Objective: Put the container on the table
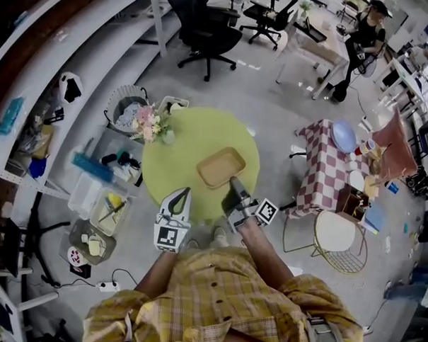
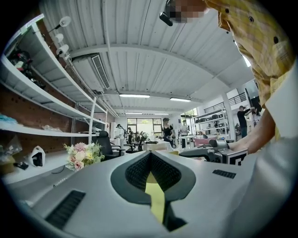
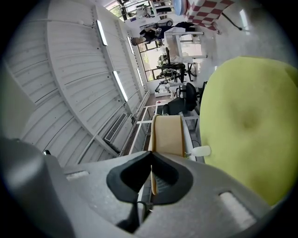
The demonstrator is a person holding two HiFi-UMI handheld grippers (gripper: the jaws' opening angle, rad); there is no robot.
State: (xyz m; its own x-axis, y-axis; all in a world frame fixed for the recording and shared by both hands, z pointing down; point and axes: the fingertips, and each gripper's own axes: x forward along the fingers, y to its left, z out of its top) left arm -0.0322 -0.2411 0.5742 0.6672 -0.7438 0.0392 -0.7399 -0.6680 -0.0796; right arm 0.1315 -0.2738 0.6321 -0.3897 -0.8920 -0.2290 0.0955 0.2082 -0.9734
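In the head view, the round green table (image 1: 177, 147) sits in the middle of the frame. The tan container (image 1: 221, 166) is over the table top, a bit right of the middle. My right claw (image 1: 233, 181) comes up from the bottom and bites the container's near corner. I cannot tell if the container sits flat on the table. My left claw (image 1: 181, 195) is just left of it, over the table's near edge, and touches nothing. Some flowers (image 1: 148, 123) stand at the table's upper left edge. A yellow checked shirt (image 1: 220, 301) fills the bottom.

In the left gripper view, the left claw (image 2: 150, 155) has its jaws together at the tips and nothing is in them. The flowers (image 2: 83, 155) show at the left.

In the right gripper view, the frame is turned on its side. The right claw (image 3: 151, 167) is clamped tight on the thin rim of the container (image 3: 168, 135), which sticks up in the middle. The table (image 3: 251, 121) fills the right side.
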